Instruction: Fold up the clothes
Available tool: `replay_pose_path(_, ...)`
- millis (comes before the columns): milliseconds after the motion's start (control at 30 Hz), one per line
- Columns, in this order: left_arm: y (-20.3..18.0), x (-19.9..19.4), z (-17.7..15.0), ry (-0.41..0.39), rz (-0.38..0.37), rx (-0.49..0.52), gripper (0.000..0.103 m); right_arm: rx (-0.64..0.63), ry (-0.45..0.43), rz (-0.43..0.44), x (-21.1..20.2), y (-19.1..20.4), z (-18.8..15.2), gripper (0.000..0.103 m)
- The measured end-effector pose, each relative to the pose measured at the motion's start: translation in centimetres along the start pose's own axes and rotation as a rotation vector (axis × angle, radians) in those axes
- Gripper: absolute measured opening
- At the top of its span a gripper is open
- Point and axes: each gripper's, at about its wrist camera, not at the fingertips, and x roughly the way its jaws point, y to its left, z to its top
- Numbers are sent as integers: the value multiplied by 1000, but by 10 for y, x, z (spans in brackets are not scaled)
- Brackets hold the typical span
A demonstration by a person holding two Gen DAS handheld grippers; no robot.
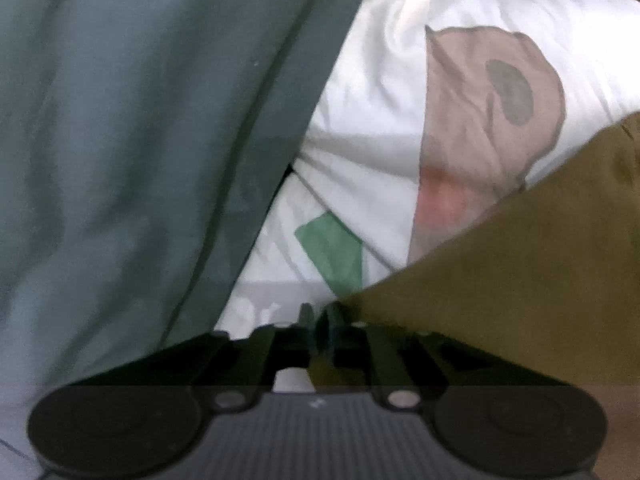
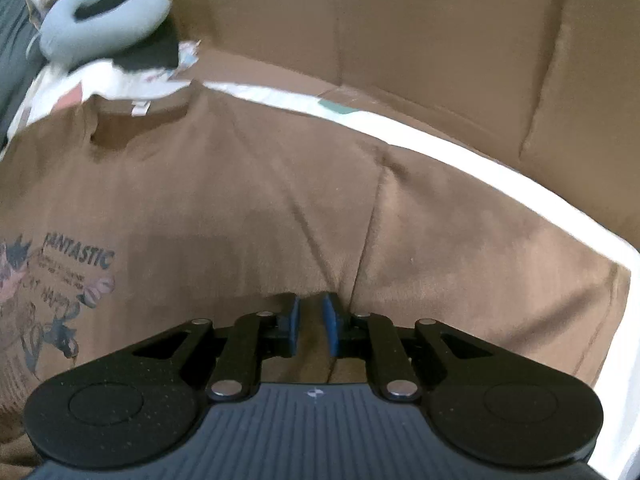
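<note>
Your left gripper (image 1: 318, 312) has its two fingers pressed close together, and a corner of the brown T-shirt (image 1: 520, 264) goes in between them. You are pinching the cloth there. The view is blurry, so the finger pads are hard to make out. The shirt cloth rises up and to the right from the fingers. On the left side hangs a big grey-green cloth (image 1: 140, 140). Between the two you can see a white bed sheet (image 1: 368, 128) with a tan cartoon shape and a green patch printed on it.

Your right gripper (image 2: 310, 316) shows its blue pads (image 2: 330, 322) with only a thin gap between them. The brown T-shirt (image 2: 248, 200) lies flat and spread out under it, but you cannot tell if any cloth is caught in that gap. The fingertips point at a crease near the sleeve seam. The shirt has a picture and the word "FANTASTIC" on its front, at the left. Its neck hole is near the top left. A white strip of the sheet (image 2: 460, 148) runs past the shirt's far edge. A grey neck pillow (image 2: 100, 16) lies in the top left corner, well apart from the gripper.
</note>
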Motion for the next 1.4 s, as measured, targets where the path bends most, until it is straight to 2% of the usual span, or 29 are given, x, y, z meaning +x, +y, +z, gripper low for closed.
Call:
replay_pose_path(67,7,-11,2,-6,-19,-21,48,-33,10,-3,-3,5,1,31)
replay_pose_path(133,13,-24,0,-32,-40,-32,62,-1,19,10,-5,4,4,36)
replay_pose_path(167,14,-30,-3,-34,-52,-30,64,15,23,16,-6,4,5,36)
replay_pose_path(333,12,-56,-20,-35,-123,-9,64,-59,-39,-29,-23,18,3,36)
replay_pose_path(433,8,-71,-26,-48,-163,10,64,11,-37,-16,-26,15,5,36)
replay_pose_path(567,9,-90,-28,-94,-236,-35,64,35,-55,-28,-31,17,7,36)
replay_pose_path(900,9,-115,-42,-156,-351,-91,61,-82,-83,30,-48,44,47,36)
replay_pose_path(1067,14,-121,-63,-168,-421,-147,58,-142,-79,98,-42,84,64,36)
replay_pose_path(1200,18,-118,-85,-175,-441,-211,53,-182,-76,149,-34,120,76,36)
replay_pose_path(1400,32,-107,-121,-139,-408,-318,52,-193,-49,228,-19,172,91,36)
